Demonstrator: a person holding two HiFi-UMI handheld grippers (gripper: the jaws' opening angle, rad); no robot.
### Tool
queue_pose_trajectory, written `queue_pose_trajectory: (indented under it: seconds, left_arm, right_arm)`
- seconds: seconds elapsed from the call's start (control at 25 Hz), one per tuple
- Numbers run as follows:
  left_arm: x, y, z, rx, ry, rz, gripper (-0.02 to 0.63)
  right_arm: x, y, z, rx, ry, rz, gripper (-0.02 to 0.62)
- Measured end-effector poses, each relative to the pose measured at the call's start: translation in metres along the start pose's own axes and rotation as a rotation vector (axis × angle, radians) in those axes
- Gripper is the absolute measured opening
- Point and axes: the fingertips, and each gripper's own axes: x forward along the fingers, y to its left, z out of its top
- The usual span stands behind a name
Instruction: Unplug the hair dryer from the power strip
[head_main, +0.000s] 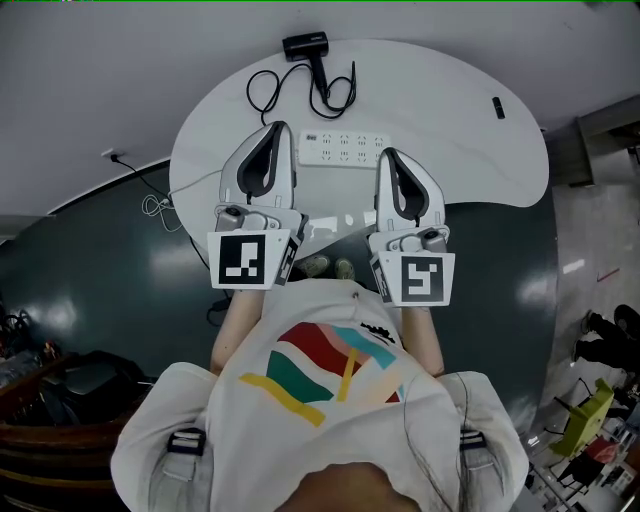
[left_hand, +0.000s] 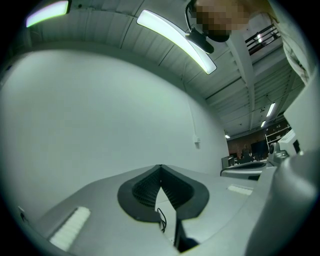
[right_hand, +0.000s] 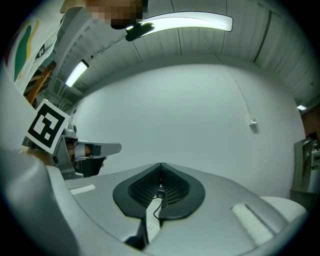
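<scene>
Left gripper (head_main: 277, 128): the jaws are pressed together with nothing in them. It is held up over the near edge of the table (head_main: 450, 120), pointing out level, not down at anything.
Right gripper (head_main: 386, 154): its jaws are closed and empty too. It hangs just by the right end of the power strip (head_main: 344, 148).
Hair dryer (head_main: 306, 45): it is black and lies at the far edge of the table, well away from both grippers.
Black cord (head_main: 264, 90): it lies in loose loops between the hair dryer and the power strip. I cannot see where its plug sits in the strip.
Worry one: closed jaws cannot take hold of a plug. They need to open first, or they will only bump it.
Worry two: the power strip looks light and lies loose. Pulling the plug with one gripper could lift or drag the whole strip. The other gripper should hold the strip down.
Worry three: grabbing the cord and not the plug could tug the hair dryer and slide it off the far edge.
Worry four: the strip has its own white cord (head_main: 160, 205) going off the left side. Pulling that one by mistake would be the wrong job.
</scene>
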Motion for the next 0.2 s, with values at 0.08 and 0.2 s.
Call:
queue_pose_trajectory:
  seconds: [0.08, 0.2]
  left_arm:
    - [0.0016, 0.0002, -0.0031, 0.007, 0.018, -0.002, 0.000]
    - [0.0034, 0.0025, -0.0041, 0.005, 0.009, 0.005, 0.000]
  right_arm:
    - [0.0021, -0.0012, -0.0010, 0.000, 0.002, 0.003, 0.014]
    - [0.0040, -0.0028, -0.0017, -0.003, 0.002, 0.005, 0.014]
